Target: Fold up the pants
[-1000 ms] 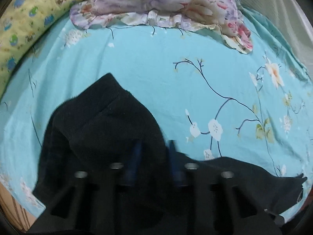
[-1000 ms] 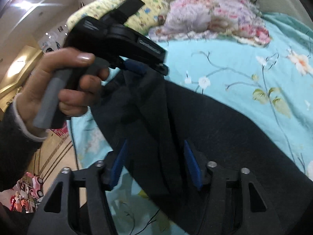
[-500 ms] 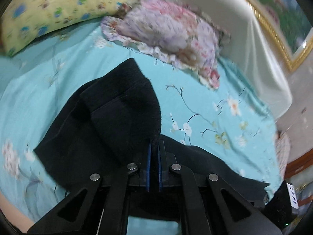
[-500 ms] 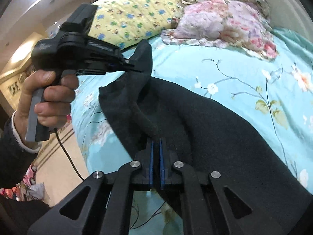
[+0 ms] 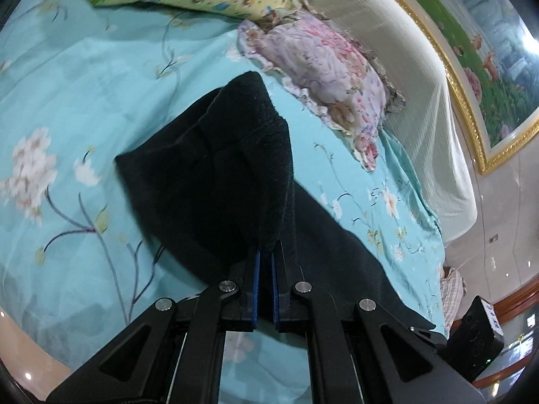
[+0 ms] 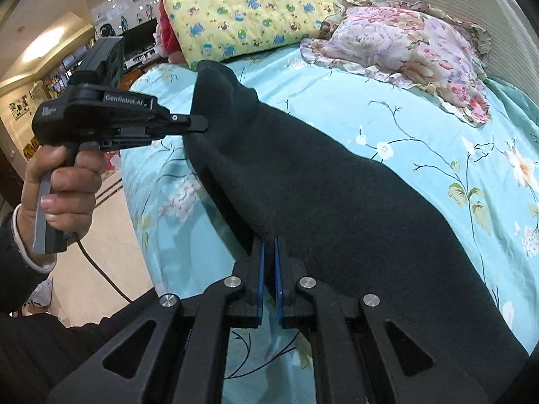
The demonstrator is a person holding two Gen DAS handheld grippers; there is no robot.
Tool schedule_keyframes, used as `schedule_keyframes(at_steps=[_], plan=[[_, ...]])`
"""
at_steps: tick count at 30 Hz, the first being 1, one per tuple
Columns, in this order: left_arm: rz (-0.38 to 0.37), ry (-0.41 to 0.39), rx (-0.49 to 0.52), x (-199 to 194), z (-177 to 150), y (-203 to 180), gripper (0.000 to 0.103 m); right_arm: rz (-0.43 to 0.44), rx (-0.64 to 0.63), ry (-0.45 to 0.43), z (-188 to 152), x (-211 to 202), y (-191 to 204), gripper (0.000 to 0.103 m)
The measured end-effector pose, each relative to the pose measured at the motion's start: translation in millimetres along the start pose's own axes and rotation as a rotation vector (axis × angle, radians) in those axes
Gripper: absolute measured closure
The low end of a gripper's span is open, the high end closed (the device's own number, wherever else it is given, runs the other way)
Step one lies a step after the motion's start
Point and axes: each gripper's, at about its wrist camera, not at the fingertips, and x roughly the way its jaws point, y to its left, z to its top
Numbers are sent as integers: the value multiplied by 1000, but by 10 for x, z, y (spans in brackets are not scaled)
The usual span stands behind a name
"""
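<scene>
The black fleece pants (image 6: 337, 202) lie across a turquoise floral bedsheet (image 6: 438, 128), one end lifted off the bed. My right gripper (image 6: 268, 245) is shut on the near edge of the pants. My left gripper (image 5: 265, 256) is shut on the same end's edge, and the cloth (image 5: 219, 175) hangs in a fold ahead of it. In the right wrist view the left gripper (image 6: 198, 123) shows at the left, held in a hand, its fingers clamped on the raised corner of the pants.
A yellow cartoon-print pillow (image 6: 246, 10) and a pink floral pillow (image 6: 404, 43) lie at the head of the bed. A cream headboard (image 5: 404, 77) stands behind them. The bed's edge and the tiled floor (image 6: 101, 269) are at the left. A black box (image 5: 478, 336) sits at the lower right.
Both grippers went from open around the pants' edge to shut on it, then lifted it. The held end has risen and the cloth is pulled tauter between the grippers.
</scene>
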Motion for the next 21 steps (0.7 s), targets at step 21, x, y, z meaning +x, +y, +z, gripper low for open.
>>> schedule_keyframes(at_steps=[21], plan=[[34,28,-3,-6,-73,271,81,-17,28,73,-40,195,-4,93]])
